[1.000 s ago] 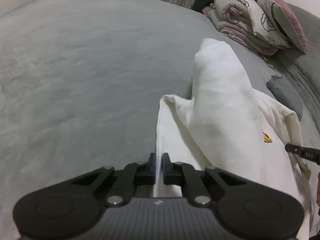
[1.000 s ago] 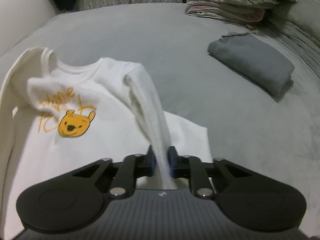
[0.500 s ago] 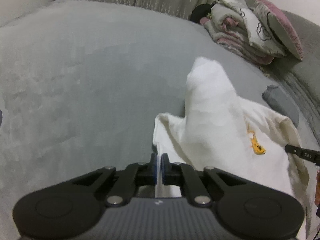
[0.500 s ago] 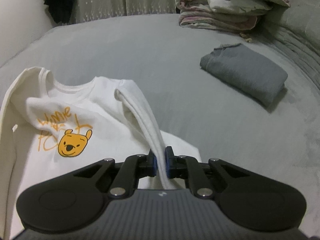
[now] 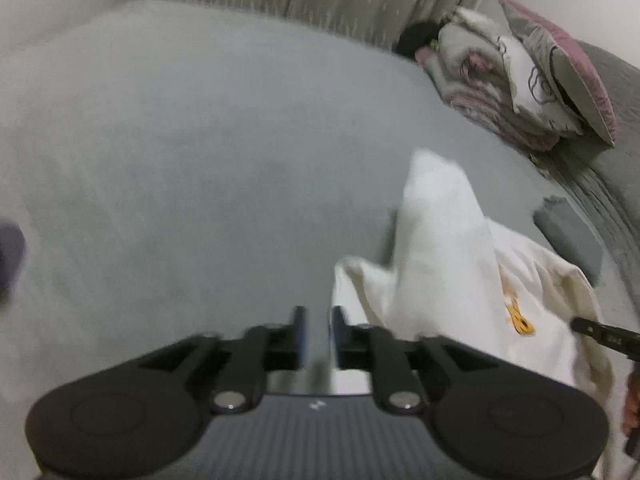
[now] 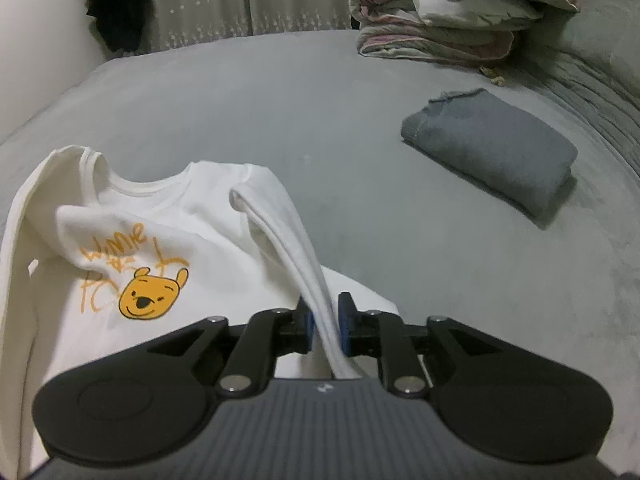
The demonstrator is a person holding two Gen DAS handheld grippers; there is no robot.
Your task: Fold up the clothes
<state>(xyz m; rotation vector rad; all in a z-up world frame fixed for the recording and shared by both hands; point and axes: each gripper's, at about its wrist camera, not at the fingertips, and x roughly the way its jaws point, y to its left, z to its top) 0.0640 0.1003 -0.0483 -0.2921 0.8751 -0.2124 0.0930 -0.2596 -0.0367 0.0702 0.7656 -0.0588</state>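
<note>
A cream long-sleeved shirt (image 6: 160, 248) with a yellow bear print lies on the grey bed (image 6: 360, 128), one sleeve folded over its front. It also shows in the left wrist view (image 5: 440, 256), bunched up at the right. My left gripper (image 5: 318, 330) has its jaws slightly apart with nothing between them, beside the shirt's left edge. My right gripper (image 6: 325, 326) has the shirt's right sleeve (image 6: 296, 248) between its jaws, which stand a little apart with the sleeve loose in the gap.
A folded grey garment (image 6: 492, 148) lies on the bed at the right. A pile of folded quilts and pillows (image 6: 448, 12) sits at the back right, seen also in the left wrist view (image 5: 516, 88). Curtains (image 6: 248, 0) hang behind the bed.
My left gripper has opened and let go of the shirt's edge, and drawn back. My right gripper's jaws have widened around the sleeve.
</note>
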